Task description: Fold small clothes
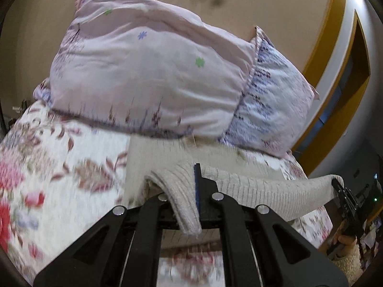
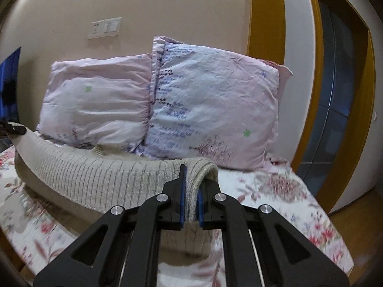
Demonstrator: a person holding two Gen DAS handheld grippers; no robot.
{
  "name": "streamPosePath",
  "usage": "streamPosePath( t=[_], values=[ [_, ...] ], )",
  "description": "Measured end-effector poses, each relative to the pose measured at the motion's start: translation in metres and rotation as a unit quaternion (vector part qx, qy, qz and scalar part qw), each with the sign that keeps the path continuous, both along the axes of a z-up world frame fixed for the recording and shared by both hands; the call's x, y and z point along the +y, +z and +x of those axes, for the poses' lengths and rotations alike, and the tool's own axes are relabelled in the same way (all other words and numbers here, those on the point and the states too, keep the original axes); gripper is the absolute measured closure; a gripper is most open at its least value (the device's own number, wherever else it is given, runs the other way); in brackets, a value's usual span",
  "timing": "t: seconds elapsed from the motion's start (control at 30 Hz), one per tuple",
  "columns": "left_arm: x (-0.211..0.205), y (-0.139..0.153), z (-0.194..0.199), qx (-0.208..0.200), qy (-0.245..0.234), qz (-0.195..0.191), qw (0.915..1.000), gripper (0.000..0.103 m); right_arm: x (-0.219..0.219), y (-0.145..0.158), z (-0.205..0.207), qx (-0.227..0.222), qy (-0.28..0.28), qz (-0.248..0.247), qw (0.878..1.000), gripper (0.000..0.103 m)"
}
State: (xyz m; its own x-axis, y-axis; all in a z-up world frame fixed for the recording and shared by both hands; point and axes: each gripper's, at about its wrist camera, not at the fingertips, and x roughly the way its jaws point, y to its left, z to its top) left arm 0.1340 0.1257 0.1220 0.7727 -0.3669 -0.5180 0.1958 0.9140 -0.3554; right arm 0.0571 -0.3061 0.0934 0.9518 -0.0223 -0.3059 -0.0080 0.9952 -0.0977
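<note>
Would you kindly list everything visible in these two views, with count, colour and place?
sweater: one, beige ribbed knit, lifted over the bed, edge stretched between both grippers
pillows: two, pale lilac with flower print, leaning on the wall at the head of the bed
bedspread: one, white with red and pink flowers, covering the bed
wall switches: one cluster, white, above the pillows
door frame: one, yellow-brown wood, to the right
left gripper: black, jaws shut on the sweater edge
right gripper: black, jaws shut on the sweater edge
</note>
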Motion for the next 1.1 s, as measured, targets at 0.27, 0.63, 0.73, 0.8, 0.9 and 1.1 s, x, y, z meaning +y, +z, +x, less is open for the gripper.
streamPosePath(
  t=[0.27, 0.63, 0.73, 0.8, 0.9, 1.1],
  values=[
    [-0.015, 0.003, 0.071, 0.001, 0.016, 0.015, 0.9998, 0.098, -0.001, 0.002, 0.063, 0.006, -0.021, 0.013, 1.0, 0.095],
    [-0.011, -0.078, 0.141, 0.103, 0.031, -0.009, 0.9942, 0.098, -0.018, -0.079, 0.152, 0.153, -0.027, 0.107, 0.982, 0.095],
    [-0.009, -0.089, 0.152, 0.122, 0.034, -0.023, 0.9917, 0.098, -0.024, -0.088, 0.166, 0.172, -0.028, 0.136, 0.975, 0.095],
    [-0.01, -0.094, 0.158, 0.132, 0.036, -0.026, 0.9903, 0.098, -0.027, -0.092, 0.174, 0.186, -0.029, 0.15, 0.971, 0.095],
    [-0.011, -0.102, 0.164, 0.146, 0.038, -0.032, 0.9881, 0.097, -0.031, -0.098, 0.186, 0.208, -0.029, 0.175, 0.962, 0.095],
    [-0.011, -0.102, 0.173, 0.152, 0.042, -0.06, 0.9857, 0.06, -0.046, -0.094, 0.202, 0.213, -0.02, 0.253, 0.944, 0.049]
  ],
)
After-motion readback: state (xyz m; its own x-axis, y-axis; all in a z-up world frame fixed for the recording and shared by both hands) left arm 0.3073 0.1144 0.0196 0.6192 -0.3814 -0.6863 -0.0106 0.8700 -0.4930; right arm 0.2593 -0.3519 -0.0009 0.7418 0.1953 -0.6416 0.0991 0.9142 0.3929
